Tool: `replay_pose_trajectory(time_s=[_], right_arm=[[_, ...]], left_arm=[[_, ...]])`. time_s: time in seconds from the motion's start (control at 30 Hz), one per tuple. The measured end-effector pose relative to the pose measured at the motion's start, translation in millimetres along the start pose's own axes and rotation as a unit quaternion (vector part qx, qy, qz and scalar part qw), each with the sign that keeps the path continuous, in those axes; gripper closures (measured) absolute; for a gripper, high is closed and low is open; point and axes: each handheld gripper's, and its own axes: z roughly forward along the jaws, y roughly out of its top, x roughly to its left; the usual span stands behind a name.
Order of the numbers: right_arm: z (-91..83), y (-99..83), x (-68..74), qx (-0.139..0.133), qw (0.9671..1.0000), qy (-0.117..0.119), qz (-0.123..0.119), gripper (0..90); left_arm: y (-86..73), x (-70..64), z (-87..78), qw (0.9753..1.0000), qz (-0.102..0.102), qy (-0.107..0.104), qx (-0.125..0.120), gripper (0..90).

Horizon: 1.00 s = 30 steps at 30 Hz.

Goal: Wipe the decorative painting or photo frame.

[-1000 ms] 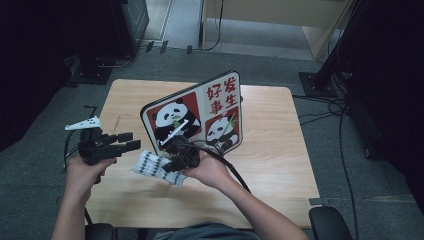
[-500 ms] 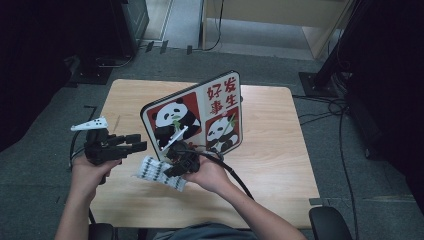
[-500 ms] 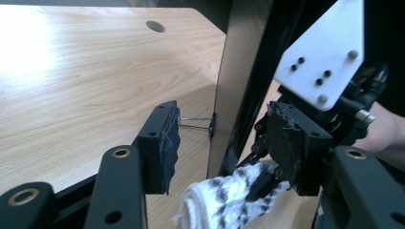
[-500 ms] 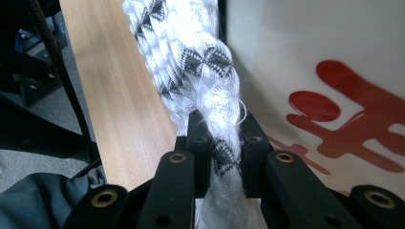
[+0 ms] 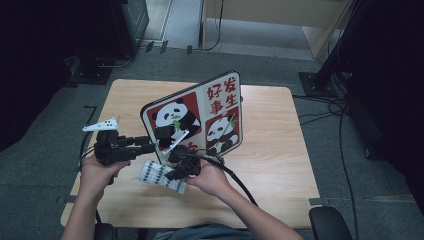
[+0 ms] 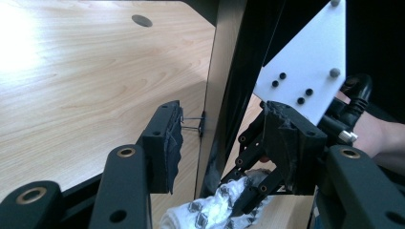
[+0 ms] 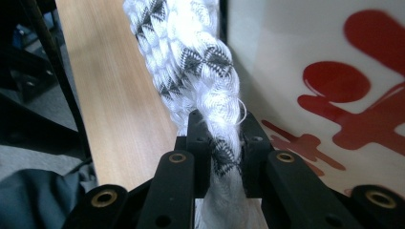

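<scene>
On a wooden table point(image 5: 270, 150), the right gripper point(image 7: 223, 143) pinches a black-and-white patterned cloth point(image 7: 191, 62) near the panda sign point(image 5: 200, 120); the left gripper point(image 6: 222, 143), jaws spread, straddles the sign's left edge.

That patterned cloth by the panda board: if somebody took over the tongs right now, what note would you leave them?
Right tongs: shut on the black-and-white cloth, held just above the table beside the panda board.
Left tongs: open, holding nothing, jaws either side of the board's edge, close to the cloth.
Done: cloth picked up.
Left: probably wiping the board, or taking a second grip; that's a guess.
</scene>
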Motion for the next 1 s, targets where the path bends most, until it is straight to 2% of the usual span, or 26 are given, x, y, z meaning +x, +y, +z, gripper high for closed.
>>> replay_pose_trajectory(time_s=[0.1,0.37,0.5,0.7,0.77,1.0], right_arm=[[3.4,-5.2,0.1,-0.007,0.9997,-0.006,-0.024,80.2],[12.2,-16.2,-5.3,-0.007,0.9999,0.008,-0.013,80.2],[16.4,-20.3,-7.8,-0.007,0.9995,0.011,-0.028,80.2],[18.7,-24.8,-10.4,-0.005,0.9994,0.016,-0.03,80.3],[16.5,-24.7,-10.3,-0.002,0.9993,0.031,-0.02,80.4],[-3.6,-20.2,-9.1,0.004,0.9986,0.026,-0.047,80.7]], left_arm=[[-0.7,1.3,0.9,1.0,-0.002,-0.002,-0.001,50.3],[-1.9,3.5,5.4,0.9999,-0.01,-0.001,0.003,53.3],[-1.7,2.4,8.1,0.9999,-0.011,-0.001,0.004,53.7],[-1.2,1.9,14.2,1.0,-0.004,0.004,0.006,52.6],[-0.7,2.0,14.7,1.0,-0.008,0.004,0.003,52.9],[-0.5,2.9,17.1,0.9999,-0.009,0.005,0.007,55.2]])
